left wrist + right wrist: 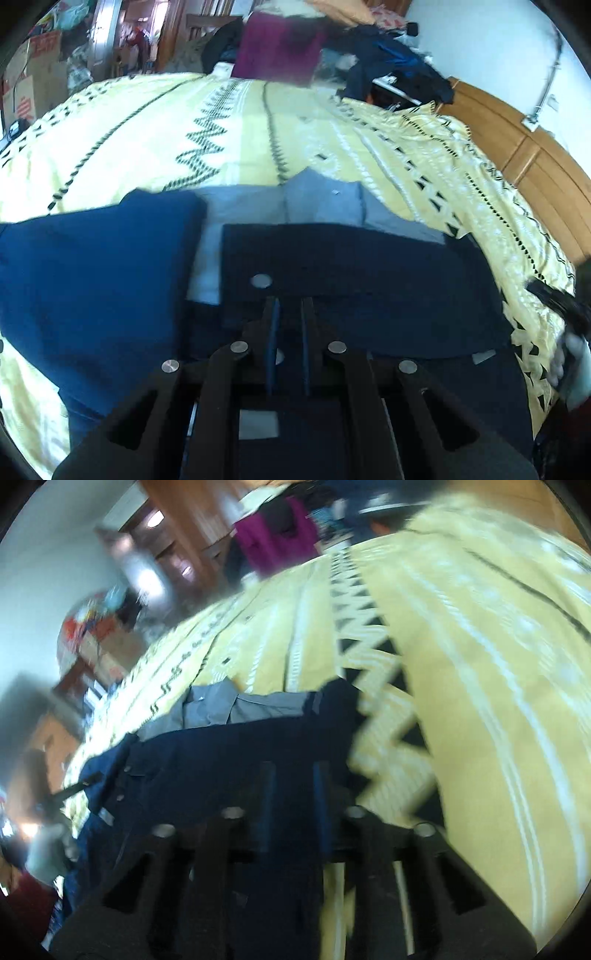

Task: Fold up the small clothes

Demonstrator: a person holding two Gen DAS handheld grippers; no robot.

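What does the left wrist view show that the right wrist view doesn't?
Only the left wrist view shows the bright blue garment lying left of the dark one, and the wooden headboard. Only the right wrist view shows its own gripper over the dark garment's edge. Both share the dark navy garment, the grey garment behind it, the yellow bedspread and a purple item.

We see daylight falling brightly on the yellow bedspread, washed out pale at the left in the left wrist view. The right wrist view is smeared with motion blur throughout, its gripper soft-edged. Both fisheye pictures bend straight lines and darken to black at the corners. The near dark garment shows little detail.
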